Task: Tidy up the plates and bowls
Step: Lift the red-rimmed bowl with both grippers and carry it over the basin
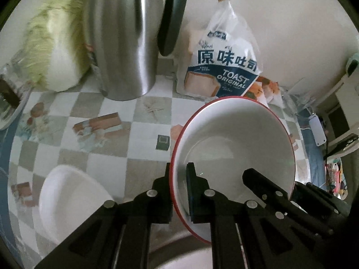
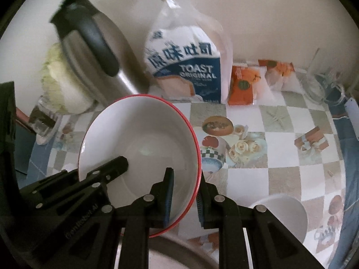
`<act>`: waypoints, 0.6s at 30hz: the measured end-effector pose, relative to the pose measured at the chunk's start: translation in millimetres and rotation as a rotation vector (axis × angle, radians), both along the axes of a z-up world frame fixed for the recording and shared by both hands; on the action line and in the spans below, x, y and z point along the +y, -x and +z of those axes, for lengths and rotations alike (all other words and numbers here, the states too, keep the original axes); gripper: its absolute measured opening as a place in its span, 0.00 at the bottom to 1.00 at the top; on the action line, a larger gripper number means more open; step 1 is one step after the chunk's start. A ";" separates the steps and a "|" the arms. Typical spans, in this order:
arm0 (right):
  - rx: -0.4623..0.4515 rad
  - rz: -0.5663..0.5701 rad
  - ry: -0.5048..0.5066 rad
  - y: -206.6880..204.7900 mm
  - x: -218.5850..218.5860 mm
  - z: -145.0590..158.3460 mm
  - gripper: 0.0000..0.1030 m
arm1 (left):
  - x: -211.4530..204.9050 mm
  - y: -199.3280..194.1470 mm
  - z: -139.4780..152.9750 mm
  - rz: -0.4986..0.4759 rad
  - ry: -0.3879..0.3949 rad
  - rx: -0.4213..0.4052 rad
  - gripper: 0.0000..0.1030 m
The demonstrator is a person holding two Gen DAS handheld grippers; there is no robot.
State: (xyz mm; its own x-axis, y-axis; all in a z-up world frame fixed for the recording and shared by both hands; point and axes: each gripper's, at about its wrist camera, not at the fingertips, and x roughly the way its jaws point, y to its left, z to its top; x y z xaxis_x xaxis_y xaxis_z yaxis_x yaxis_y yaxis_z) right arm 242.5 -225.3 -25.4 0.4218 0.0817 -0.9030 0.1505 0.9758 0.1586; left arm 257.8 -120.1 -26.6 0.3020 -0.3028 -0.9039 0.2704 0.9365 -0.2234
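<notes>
Two grippers hold one red-rimmed bowl [image 1: 233,148] between them, and we see it from both wrists. The left gripper [image 1: 179,188] pinches the bowl's left wall: one finger outside the rim, the blue-padded finger inside, jaws pressed together on the wall. The right gripper [image 2: 185,192] does the same on the opposite wall, rim caught between its two blue pads. Each view also shows the other gripper's black finger reaching into the bowl from the far side.

We note the bowl is white inside, smooth and glossy, round with a thin red rim, and it appears raised above the table [image 1: 143,139] and tilted toward the cameras.

Table cover: checked cloth in white and grey-beige squares, printed with gift boxes, roses and food pictures.

Behind the bowl stand a brushed-steel kettle [image 1: 125,40] with a dark handle, a clear plastic toast bag [image 1: 222,67] with a blue label, and a pale leafy cabbage [image 1: 53,44] to the kettle's left. An orange packet [image 2: 242,85] sits beside the bag in the right view.

A plain white bowl [image 1: 67,201] rests on the cloth, left of the left gripper. Below the held bowl we see a grey curved rim, too blurred to name.
</notes>
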 end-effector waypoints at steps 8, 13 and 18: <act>-0.036 0.037 0.011 39.0 25.0 24.1 0.20 | 20.6 33.7 29.7 0.016 0.000 -0.049 0.09; -0.043 0.040 0.002 69.9 37.8 28.6 0.20 | 34.5 59.9 31.5 0.018 0.008 -0.048 0.09; -0.043 0.045 -0.046 98.2 47.9 26.0 0.20 | 46.2 89.6 34.0 0.014 -0.027 -0.071 0.09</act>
